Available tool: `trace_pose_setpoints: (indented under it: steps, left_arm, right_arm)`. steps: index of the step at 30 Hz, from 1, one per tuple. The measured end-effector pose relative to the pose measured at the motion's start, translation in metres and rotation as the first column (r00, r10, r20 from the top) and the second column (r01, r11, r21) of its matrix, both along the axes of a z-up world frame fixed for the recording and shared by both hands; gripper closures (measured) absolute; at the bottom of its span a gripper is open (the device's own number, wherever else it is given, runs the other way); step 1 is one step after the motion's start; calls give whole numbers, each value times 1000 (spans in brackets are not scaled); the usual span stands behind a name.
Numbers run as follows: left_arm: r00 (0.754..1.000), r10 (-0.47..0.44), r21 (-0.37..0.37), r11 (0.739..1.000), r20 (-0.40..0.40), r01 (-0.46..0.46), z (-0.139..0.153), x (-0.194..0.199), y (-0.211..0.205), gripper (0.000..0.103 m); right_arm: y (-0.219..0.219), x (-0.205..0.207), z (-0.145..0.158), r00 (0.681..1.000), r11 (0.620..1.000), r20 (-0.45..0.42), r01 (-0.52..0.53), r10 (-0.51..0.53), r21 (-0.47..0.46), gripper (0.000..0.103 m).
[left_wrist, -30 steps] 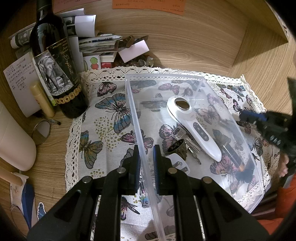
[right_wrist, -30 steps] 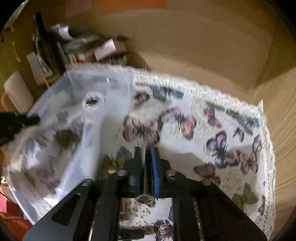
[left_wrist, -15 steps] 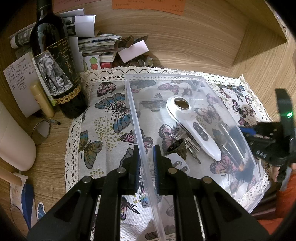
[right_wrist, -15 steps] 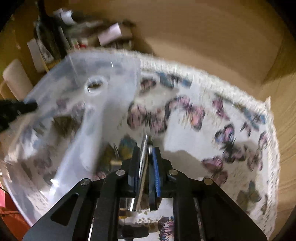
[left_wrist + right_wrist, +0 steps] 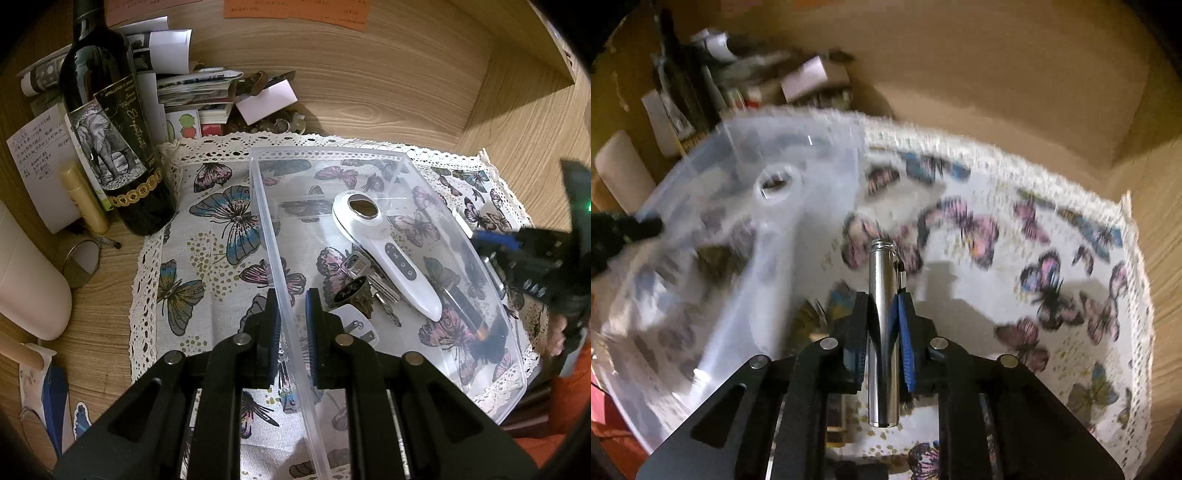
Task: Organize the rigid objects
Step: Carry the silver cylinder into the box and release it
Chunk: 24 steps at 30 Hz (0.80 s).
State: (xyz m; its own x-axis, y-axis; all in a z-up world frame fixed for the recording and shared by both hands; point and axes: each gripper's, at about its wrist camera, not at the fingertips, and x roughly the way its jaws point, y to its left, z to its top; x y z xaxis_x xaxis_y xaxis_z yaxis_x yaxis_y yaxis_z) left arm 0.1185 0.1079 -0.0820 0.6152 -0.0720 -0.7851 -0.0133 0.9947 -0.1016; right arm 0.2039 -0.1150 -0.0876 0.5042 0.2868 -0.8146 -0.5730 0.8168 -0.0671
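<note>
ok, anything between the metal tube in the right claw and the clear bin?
Nothing visible. The right claw holds the metal tube above the butterfly cloth, beside the clear bin; only the bin's own wall lies between.

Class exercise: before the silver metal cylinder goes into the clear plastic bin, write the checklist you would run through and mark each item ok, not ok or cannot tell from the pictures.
1. Right tool shut on the silver metal cylinder: ok.
2. Cylinder held along the fingers, not skewed: ok.
3. Left tool steadying the near wall of the clear plastic bin: ok, the wall sits between its fingers.
4. Free floor inside the bin beyond the white handheld device: ok.
5. Keys and black brush lying clear of the drop spot: cannot tell.
6. Cylinder already over the bin: cannot tell, the right wrist view is blurred.
</note>
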Motion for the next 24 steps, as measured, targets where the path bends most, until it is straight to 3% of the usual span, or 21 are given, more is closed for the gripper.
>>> trace_pose_setpoints:
  steps: [13, 18, 24]
  left_arm:
    - [1000, 0, -2, 1000, 2, 0, 0, 0, 0, 92]
    - [1000, 1, -2, 1000, 3, -1, 0, 0, 0, 92]
    - [1000, 0, -5, 1000, 2, 0, 0, 0, 0, 92]
  right_arm:
    - [43, -25, 70, 979, 979, 157, -150, 128, 136, 89]
    - [64, -33, 64, 972, 971, 141, -205, 188, 120, 89]
    - [84, -24, 32, 973, 972, 52, -227, 224, 60, 89]
